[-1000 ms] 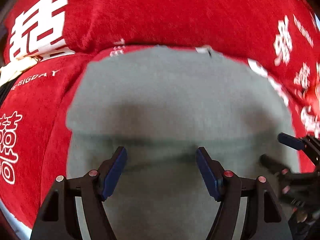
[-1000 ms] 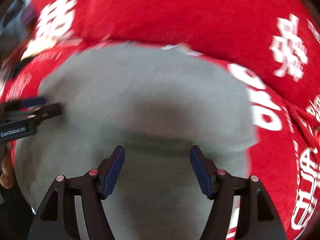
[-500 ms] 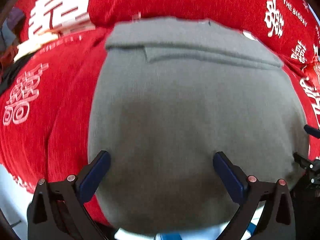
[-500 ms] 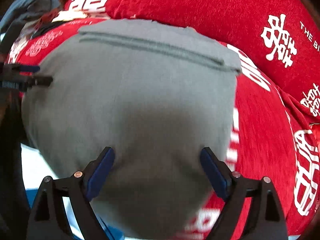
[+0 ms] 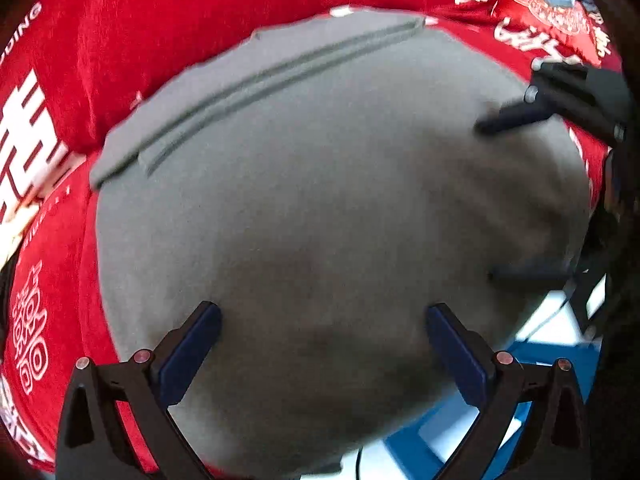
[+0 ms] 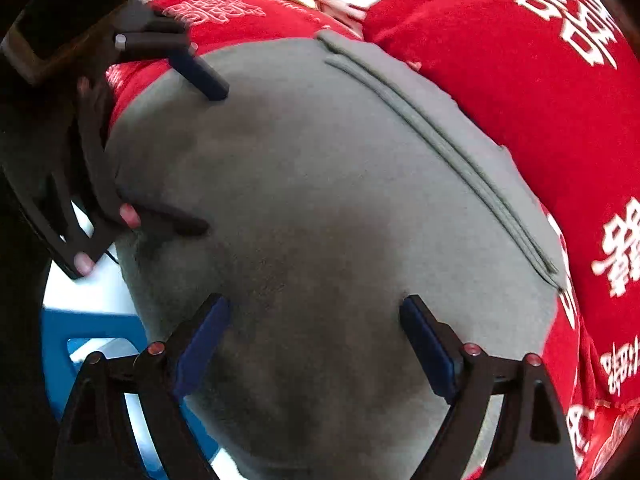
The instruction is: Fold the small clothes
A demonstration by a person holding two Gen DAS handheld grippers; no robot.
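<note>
A grey garment (image 5: 328, 200) lies folded flat on a red cloth with white characters (image 5: 140, 32); it also fills the right wrist view (image 6: 320, 200), its stitched hem (image 6: 440, 148) toward the far side. My left gripper (image 5: 322, 344) is open and empty, its fingers spread over the garment's near part. My right gripper (image 6: 314, 332) is open and empty, also over the near part. Each gripper shows in the other's view: the right one at the right edge of the left wrist view (image 5: 520, 196), the left one at the left edge of the right wrist view (image 6: 200, 152).
The red cloth (image 6: 520, 60) covers a cushioned surface that rises behind the garment. A blue and white object (image 6: 92, 320) shows below the near edge of the garment; it also shows in the left wrist view (image 5: 520, 360). A patterned item (image 5: 552, 0) lies at the far right.
Both grippers have pulled back toward me and turned inward to face each other. The garment's stitched hem, unseen a second ago, now shows at the far side. Both stay open.
</note>
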